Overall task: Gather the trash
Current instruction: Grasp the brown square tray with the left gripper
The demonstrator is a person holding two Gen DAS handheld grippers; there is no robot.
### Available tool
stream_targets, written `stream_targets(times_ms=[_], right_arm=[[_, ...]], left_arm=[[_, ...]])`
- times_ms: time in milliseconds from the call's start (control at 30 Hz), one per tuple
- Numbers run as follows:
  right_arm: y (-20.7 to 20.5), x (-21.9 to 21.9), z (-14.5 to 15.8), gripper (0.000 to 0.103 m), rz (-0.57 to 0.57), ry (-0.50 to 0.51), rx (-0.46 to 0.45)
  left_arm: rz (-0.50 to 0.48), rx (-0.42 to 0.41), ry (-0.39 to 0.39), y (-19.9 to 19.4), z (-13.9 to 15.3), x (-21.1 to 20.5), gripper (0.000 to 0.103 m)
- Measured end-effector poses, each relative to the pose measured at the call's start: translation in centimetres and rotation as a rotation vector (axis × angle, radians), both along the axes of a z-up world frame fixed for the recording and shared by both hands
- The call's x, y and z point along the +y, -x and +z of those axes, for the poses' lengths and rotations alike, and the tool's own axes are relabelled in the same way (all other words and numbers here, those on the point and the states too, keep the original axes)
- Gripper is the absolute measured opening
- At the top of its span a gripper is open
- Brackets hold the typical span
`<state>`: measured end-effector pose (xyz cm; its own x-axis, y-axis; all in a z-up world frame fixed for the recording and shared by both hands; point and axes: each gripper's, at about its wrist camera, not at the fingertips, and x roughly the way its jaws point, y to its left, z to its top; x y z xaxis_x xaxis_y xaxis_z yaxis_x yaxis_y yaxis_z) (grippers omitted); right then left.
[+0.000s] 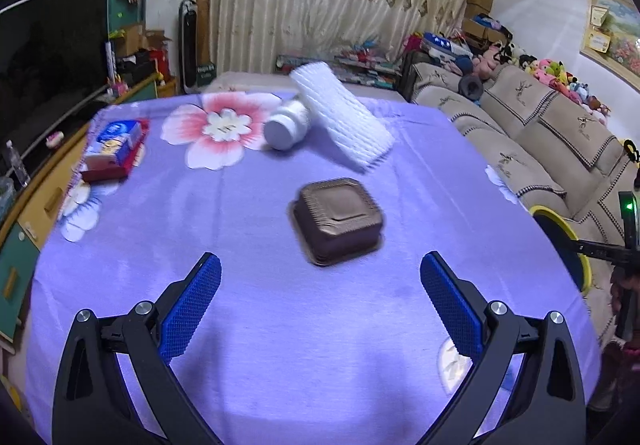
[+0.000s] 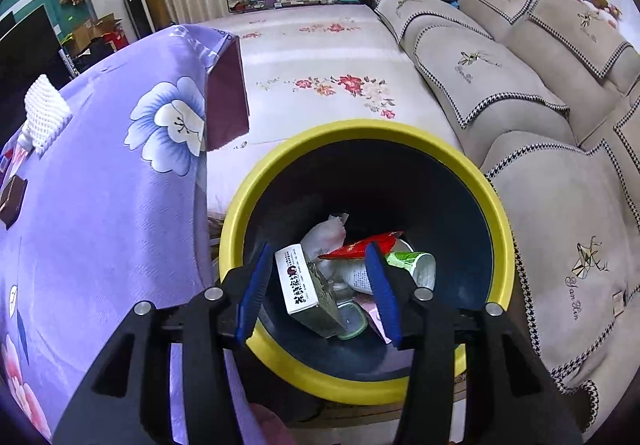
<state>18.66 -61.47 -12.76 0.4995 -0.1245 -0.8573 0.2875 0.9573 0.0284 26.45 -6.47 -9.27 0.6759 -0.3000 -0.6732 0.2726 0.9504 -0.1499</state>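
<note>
Right claw (image 2: pixel 320 285) hangs open, empty, over the bin (image 2: pixel 500 213); left claw (image 1: pixel 320 309), open, faces the brown box (image 1: pixel 338 221), lower centre.

Table centre: lidded box (image 1: pixel 337 221) lies on the tablecloth (image 1: pixel 248 285).
Far side: foam sleeve (image 1: pixel 342 118) lies right of the toppled bottle (image 1: pixel 287 125), touching it.
Far left: carton (image 1: pixel 116 144).
Right of table: bin (image 2: pixel 362 379), between table and sofa (image 2: pixel 560 205).
In bin: small box (image 2: pixel 301 280), wrappers, cup (image 2: pixel 416 268).
</note>
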Motion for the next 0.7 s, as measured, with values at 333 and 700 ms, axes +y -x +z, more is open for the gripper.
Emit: stream_targets(times_ms=[333, 700], right_arm=[[2.2, -0.6, 0.0, 0.049, 0.014, -0.027, -0.037], [4.0, -0.2, 0.4, 0.053, 0.052, -0.070, -0.086]], left_arm=[[0.049, 0.061, -0.072, -2.4, 0.2, -5.0, 0.098], [0.181, 0.159, -0.091, -7.6, -2.3, -6.1, 0.098]])
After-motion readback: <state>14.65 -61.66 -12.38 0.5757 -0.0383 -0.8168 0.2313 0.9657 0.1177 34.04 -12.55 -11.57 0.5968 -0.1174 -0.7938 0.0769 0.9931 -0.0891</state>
